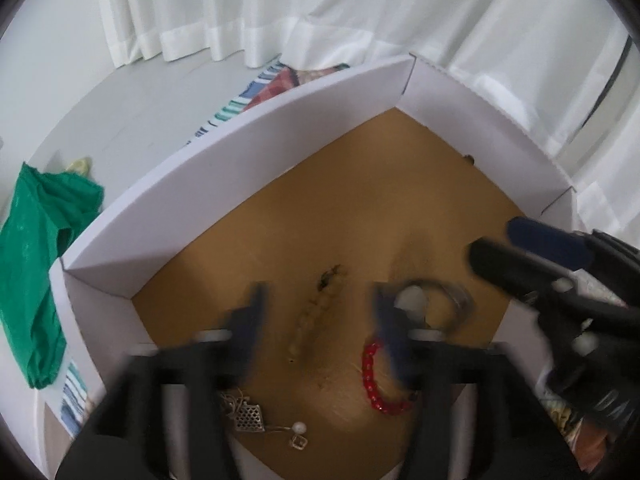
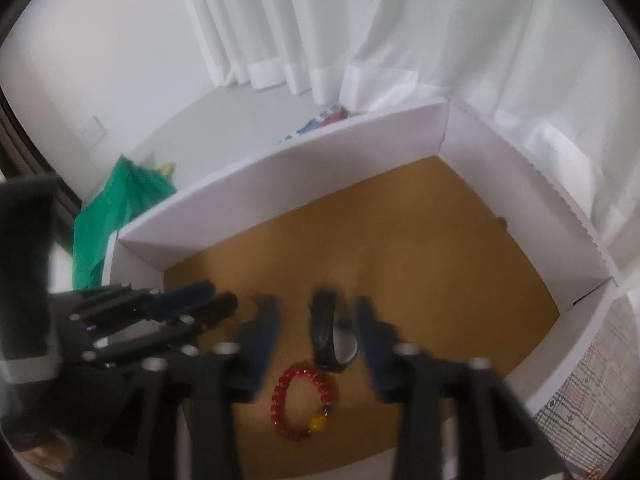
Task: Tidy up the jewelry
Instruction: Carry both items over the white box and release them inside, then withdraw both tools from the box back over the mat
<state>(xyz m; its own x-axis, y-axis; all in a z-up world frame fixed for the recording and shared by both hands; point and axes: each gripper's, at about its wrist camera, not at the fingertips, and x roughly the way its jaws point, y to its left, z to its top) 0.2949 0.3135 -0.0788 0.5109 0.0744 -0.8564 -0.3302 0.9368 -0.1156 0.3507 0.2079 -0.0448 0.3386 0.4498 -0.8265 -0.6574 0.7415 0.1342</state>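
Note:
A white-walled box [image 1: 240, 168] with a brown floor holds the jewelry. My left gripper [image 1: 316, 308] hangs open over the floor, and a pale beaded chain [image 1: 308, 320] lies between its fingers, untouched. To its right lie a red bead bracelet [image 1: 376, 380] and a watch [image 1: 424, 304]. Silver filigree pieces [image 1: 248, 416] and a pearl [image 1: 298, 426] rest near the front. My right gripper [image 2: 316, 316] is open around the black-strapped watch [image 2: 326, 328], with a gap on both sides. The red bracelet [image 2: 300, 400], with a yellow bead, lies just in front of it. Each gripper shows in the other's view: right gripper [image 1: 496, 240], left gripper [image 2: 220, 292].
White curtains [image 1: 320, 8] hang behind the box. A green bag [image 1: 44, 248] lies on the white surface to the left of it. Striped and patterned cloth [image 1: 256, 92] shows past the far wall, and checked fabric [image 2: 580, 392] lies at the right.

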